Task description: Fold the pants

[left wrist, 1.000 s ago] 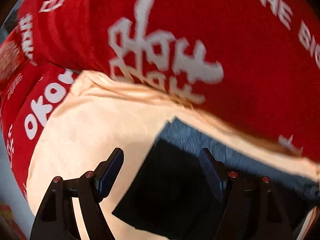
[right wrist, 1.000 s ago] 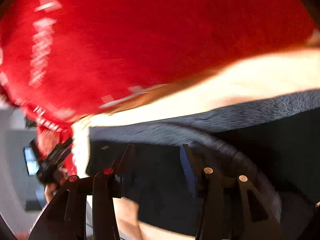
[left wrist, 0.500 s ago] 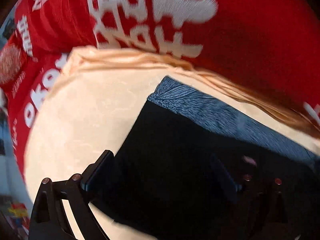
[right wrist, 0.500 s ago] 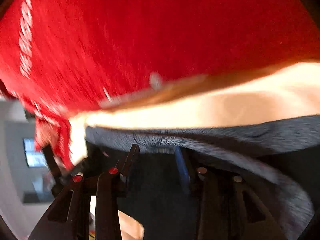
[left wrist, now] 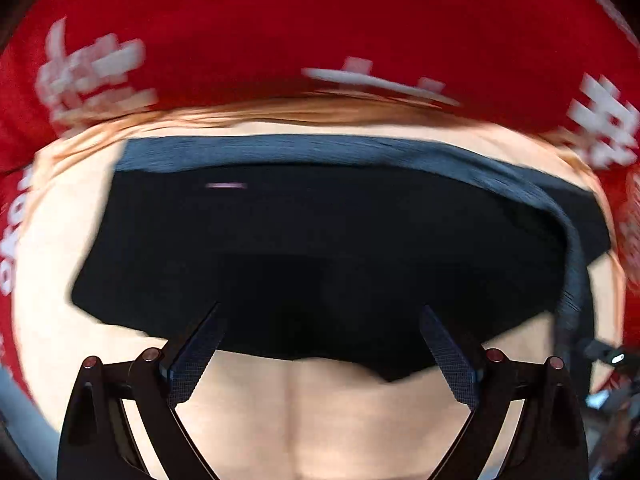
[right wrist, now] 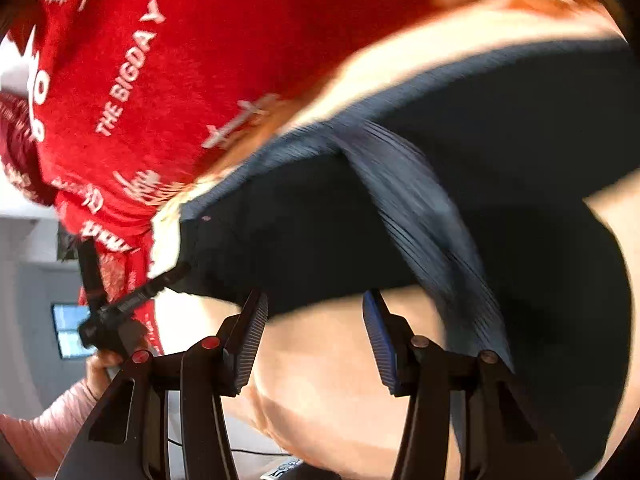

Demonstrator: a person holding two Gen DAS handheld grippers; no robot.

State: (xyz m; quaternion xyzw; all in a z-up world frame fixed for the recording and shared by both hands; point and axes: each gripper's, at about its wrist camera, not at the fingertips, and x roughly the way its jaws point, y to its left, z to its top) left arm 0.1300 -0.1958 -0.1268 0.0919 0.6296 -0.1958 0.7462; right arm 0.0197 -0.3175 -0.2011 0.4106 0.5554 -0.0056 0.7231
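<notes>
As my left gripper (left wrist: 320, 344) opened wide, the pants (left wrist: 320, 240) lay free at twelve o'clock; my right gripper (right wrist: 316, 332) opened too, holding nothing, so this fold looked done.

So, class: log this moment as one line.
left gripper: jaws open, empty | right gripper: jaws just opening, empty | black pants: flat on peach cloth

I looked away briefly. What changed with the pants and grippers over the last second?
The left gripper opened wide and swung across the black pants; the right gripper, jaws just opening, now holds nothing. Pants stay on the cream cloth.
</notes>
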